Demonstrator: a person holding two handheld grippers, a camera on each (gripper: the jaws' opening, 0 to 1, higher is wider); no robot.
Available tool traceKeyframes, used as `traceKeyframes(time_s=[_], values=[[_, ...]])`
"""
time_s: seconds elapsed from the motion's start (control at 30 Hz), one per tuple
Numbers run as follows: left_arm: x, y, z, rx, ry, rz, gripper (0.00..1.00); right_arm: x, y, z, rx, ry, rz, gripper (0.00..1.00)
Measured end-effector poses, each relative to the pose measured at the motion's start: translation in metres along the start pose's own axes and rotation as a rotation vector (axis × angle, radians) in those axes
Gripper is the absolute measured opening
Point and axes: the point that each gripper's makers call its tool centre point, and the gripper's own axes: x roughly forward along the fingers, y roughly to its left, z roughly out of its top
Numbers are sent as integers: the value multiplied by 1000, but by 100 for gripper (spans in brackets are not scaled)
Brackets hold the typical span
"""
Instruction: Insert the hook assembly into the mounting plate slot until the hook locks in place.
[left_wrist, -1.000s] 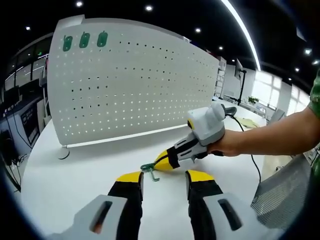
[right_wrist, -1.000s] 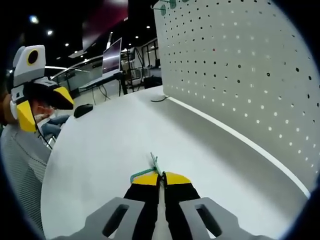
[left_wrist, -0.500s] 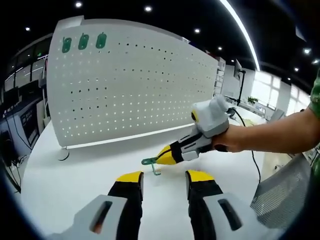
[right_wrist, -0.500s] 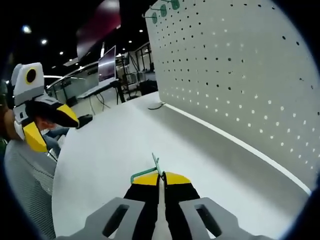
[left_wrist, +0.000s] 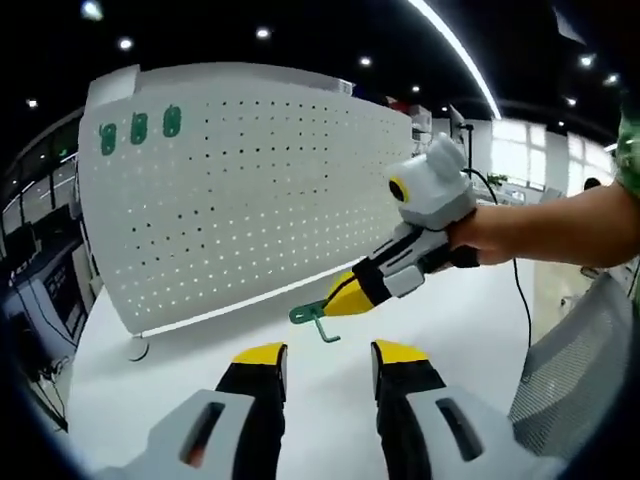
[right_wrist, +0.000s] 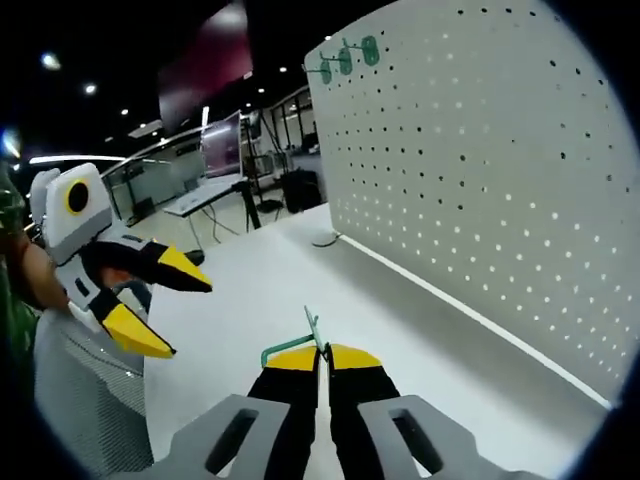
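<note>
A white pegboard plate (left_wrist: 250, 190) stands upright on the white table, with three green hooks (left_wrist: 138, 128) hung at its top left corner; the same plate (right_wrist: 480, 170) and green hooks (right_wrist: 346, 60) appear in the right gripper view. My right gripper (right_wrist: 322, 352) is shut on a green hook (right_wrist: 300, 338) and holds it above the table. In the left gripper view that right gripper (left_wrist: 352, 298) comes in from the right, carrying the green hook (left_wrist: 314, 318) in front of the plate. My left gripper (left_wrist: 325, 352) is open with nothing between its jaws, and it shows as the left gripper (right_wrist: 155, 305) at the left of the right gripper view.
The white table (left_wrist: 160, 400) runs from the plate's foot (left_wrist: 138, 348) toward me. A mesh chair back (left_wrist: 575, 370) stands at the right. Desks and monitors (right_wrist: 222, 140) stand in the room behind. A person's forearm (left_wrist: 560, 225) reaches in from the right.
The right gripper has lifted the green hook off the table and carried it up and toward the pegboard plate. Both cameras have shifted; the left gripper stays open.
</note>
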Motion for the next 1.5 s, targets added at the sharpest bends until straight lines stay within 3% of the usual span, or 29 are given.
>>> traceKeyframes(time_s=[0.27, 0.5, 0.73, 1.07, 1.5], values=[[-2, -13, 13, 183, -33, 1, 33, -16, 19, 18, -24, 4, 2, 1], [-5, -14, 16, 233, -43, 5, 29, -25, 39, 28, -39, 21, 15, 1], [-8, -15, 20, 316, -58, 13, 20, -30, 46, 32, -27, 28, 15, 1], [-9, -19, 21, 392, -59, 11, 13, -33, 50, 30, 8, 56, 18, 1], [-8, -18, 21, 394, -65, 9, 5, -31, 51, 30, 8, 58, 23, 1]])
